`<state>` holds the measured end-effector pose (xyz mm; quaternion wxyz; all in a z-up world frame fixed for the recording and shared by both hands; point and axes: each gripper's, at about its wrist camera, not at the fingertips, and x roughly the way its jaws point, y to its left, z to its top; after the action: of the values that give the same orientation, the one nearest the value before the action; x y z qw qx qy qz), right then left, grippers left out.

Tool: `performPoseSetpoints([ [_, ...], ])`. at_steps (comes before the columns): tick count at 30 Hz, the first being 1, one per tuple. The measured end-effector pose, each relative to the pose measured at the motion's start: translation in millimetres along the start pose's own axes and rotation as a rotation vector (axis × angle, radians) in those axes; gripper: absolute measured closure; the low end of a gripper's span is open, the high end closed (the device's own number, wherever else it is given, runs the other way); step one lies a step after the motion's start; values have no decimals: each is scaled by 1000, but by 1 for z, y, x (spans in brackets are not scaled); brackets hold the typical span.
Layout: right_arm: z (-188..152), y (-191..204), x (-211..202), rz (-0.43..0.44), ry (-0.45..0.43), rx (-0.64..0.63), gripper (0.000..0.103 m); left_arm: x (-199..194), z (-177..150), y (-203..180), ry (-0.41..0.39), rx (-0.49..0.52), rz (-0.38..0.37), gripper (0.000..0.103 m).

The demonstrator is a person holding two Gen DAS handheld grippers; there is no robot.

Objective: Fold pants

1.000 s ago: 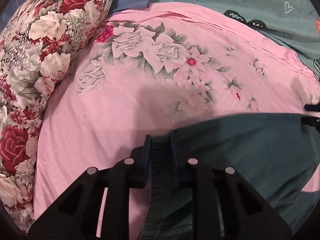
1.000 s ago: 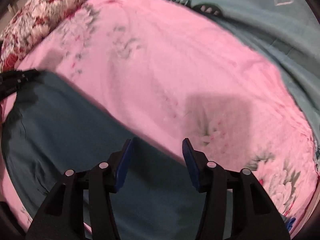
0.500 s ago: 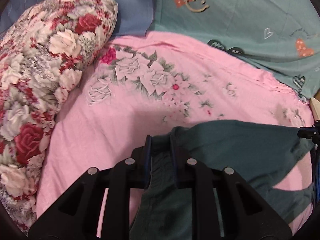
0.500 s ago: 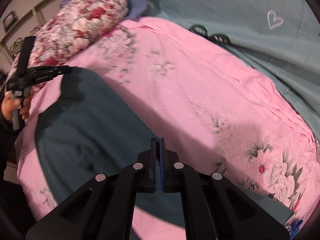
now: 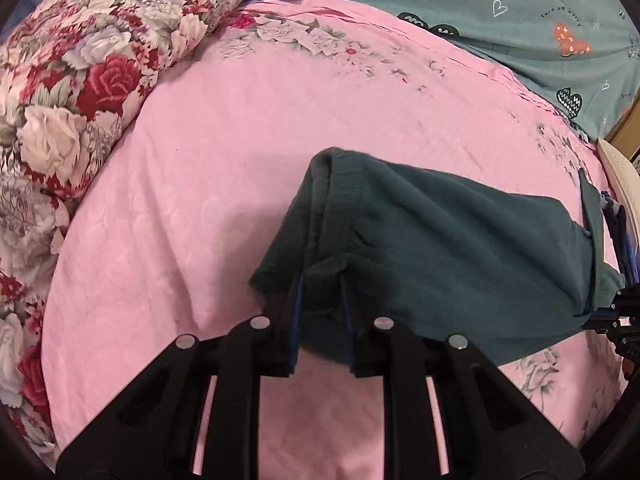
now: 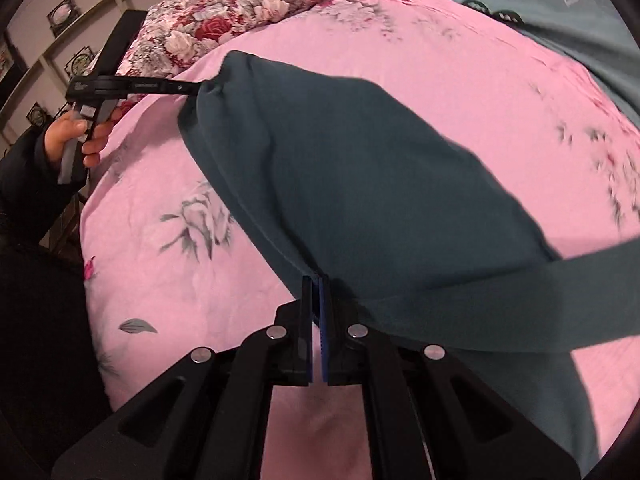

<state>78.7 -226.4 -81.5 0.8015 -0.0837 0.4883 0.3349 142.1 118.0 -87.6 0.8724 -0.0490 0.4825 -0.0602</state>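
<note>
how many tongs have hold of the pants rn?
2. Left tongs clamp a bunched end of the dark green pants; right tongs pinch the edge at the opposite end, cloth stretched between them.

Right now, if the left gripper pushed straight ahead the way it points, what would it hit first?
The left gripper is already clamped on the dark green pants, so that cloth comes first. Beyond it, probably the pink bedsheet, though depth is hard to judge.

Pink floral bedsheet, rose-print pillow, teal blanket, wall shelves.
</note>
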Motion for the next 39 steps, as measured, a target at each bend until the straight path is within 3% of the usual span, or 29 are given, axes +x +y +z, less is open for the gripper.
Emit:
performPoseSetpoints([
  [6,17,6,-29,43,-106,26,101,-19,16,2,-59,-4,22,86],
  [10,16,21,-28,96,-117,21,101,-40,27,14,-121,-40,28,86],
  [12,9,26,-14,89,-82,18,101,-38,23,19,-106,-37,32,86],
  [15,-5,26,9,82,-21,30,100,-12,2,19,-20,-12,60,86],
  [17,-9,26,10,88,-28,33,100,-8,-9,18,-17,0,70,84],
  [19,-8,26,6,89,-30,38,95,-13,-11,19,-13,-8,65,80],
  [20,-8,27,2,95,-35,38,91,-18,-12,20,-13,-14,63,72],
  [21,-9,27,-3,91,-47,32,80,-24,-13,20,-17,-17,65,66],
  [22,-9,29,-8,82,-59,27,78,-31,-14,21,-25,-19,71,56],
  [25,-8,19,-34,58,-113,59,78,-64,-13,9,-89,-1,55,51],
  [29,-3,-28,-75,-85,-189,184,75,-83,-8,-39,-159,78,-24,33],
  [31,3,-70,-101,-185,-225,307,66,-64,-7,-64,-123,141,-28,31],
  [32,6,-91,-111,-223,-233,366,66,-41,-11,-74,-61,168,-17,31],
  [34,13,-143,-127,-334,-205,490,64,3,-19,-79,75,171,6,34],
  [36,20,-184,-130,-407,-162,556,64,6,-27,-88,38,212,54,32],
  [39,33,-235,-114,-498,-68,622,63,-12,-24,-93,5,184,-3,33],
])
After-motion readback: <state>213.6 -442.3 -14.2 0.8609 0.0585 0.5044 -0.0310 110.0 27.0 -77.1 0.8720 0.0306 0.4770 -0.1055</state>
